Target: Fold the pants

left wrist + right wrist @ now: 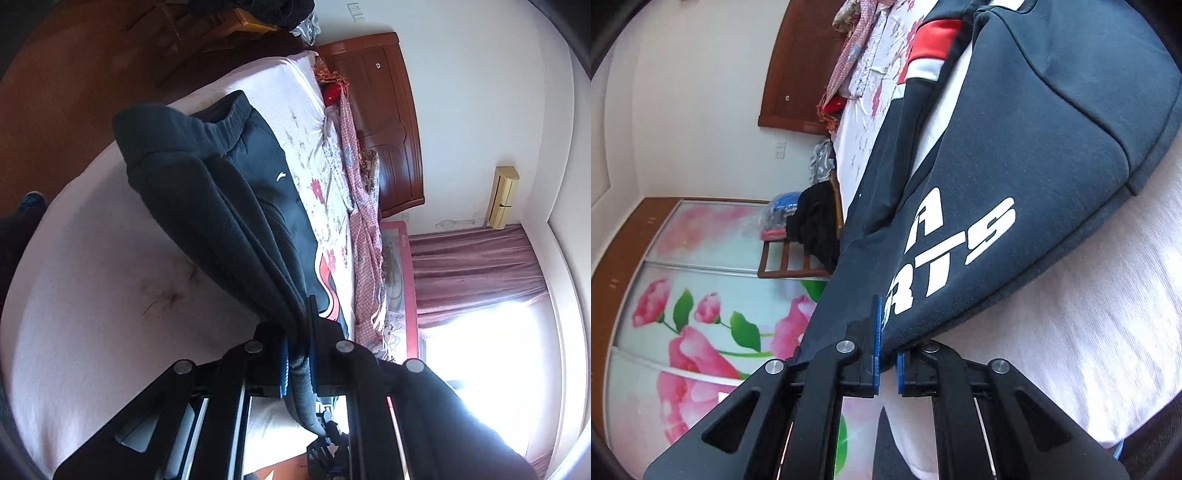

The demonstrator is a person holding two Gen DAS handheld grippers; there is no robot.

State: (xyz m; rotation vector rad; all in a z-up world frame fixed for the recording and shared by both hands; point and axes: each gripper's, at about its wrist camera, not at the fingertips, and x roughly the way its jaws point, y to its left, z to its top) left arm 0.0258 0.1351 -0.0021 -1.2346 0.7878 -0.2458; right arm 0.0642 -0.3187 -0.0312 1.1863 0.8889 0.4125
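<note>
The pants (221, 177) are dark navy sweatpants with a ribbed waistband, a small white logo and red-and-white panels; they lie partly on the pink bed sheet (92, 277). My left gripper (298, 354) is shut on a bunched fold of the pants and lifts it off the bed. In the right wrist view the pants (1015, 155) show large white lettering. My right gripper (886, 354) is shut on the pants' edge, with the fabric draped over the right finger.
A wooden headboard (384, 118) with piled floral bedding (354, 184) stands at the bed's far end. A pink curtain and bright window (480, 332) are beyond. A wardrobe with rose-printed doors (701, 314) and a wooden chair with clothes (809, 229) stand beside the bed.
</note>
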